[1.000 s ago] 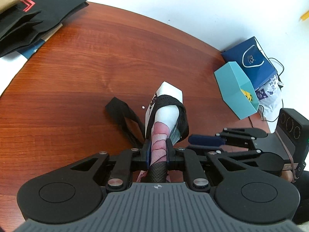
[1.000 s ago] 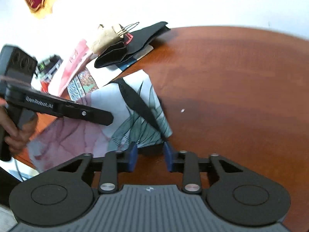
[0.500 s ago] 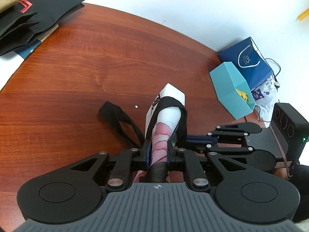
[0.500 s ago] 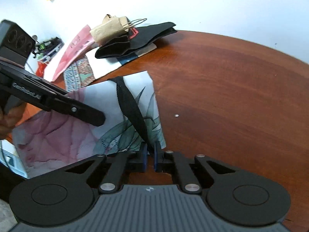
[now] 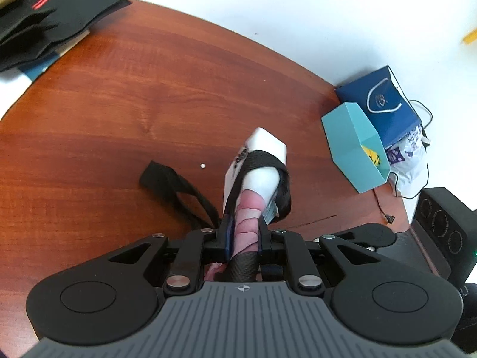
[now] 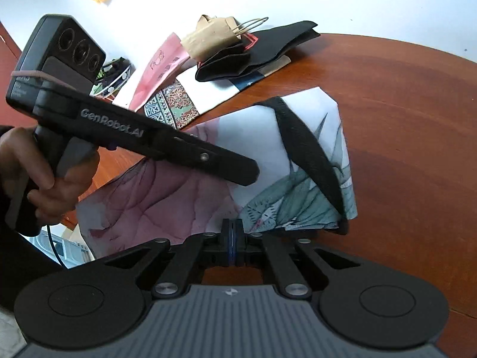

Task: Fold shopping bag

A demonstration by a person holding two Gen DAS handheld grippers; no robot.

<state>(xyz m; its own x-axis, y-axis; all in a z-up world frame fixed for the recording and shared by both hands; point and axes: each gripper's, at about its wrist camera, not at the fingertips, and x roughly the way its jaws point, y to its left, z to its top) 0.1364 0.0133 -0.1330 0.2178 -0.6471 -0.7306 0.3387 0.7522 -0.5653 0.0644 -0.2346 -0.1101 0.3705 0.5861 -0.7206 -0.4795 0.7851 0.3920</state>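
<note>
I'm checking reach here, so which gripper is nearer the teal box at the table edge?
Right. The teal box sits ahead and to the right of the left gripper, and the right gripper lies on that same side, just below the box.

The shopping bag stands on edge on the table, held between the two grippers. The right gripper is clamped on its near lower edge; the left gripper comes in from the left and grips its side. One strap runs across the bag's face, another lies on the table left of it. Behind, at the table's far edge, lies a pile of other bags (partly overhanging). Beyond the table's right rim in the left wrist view sit a box and a paper bag.
</note>
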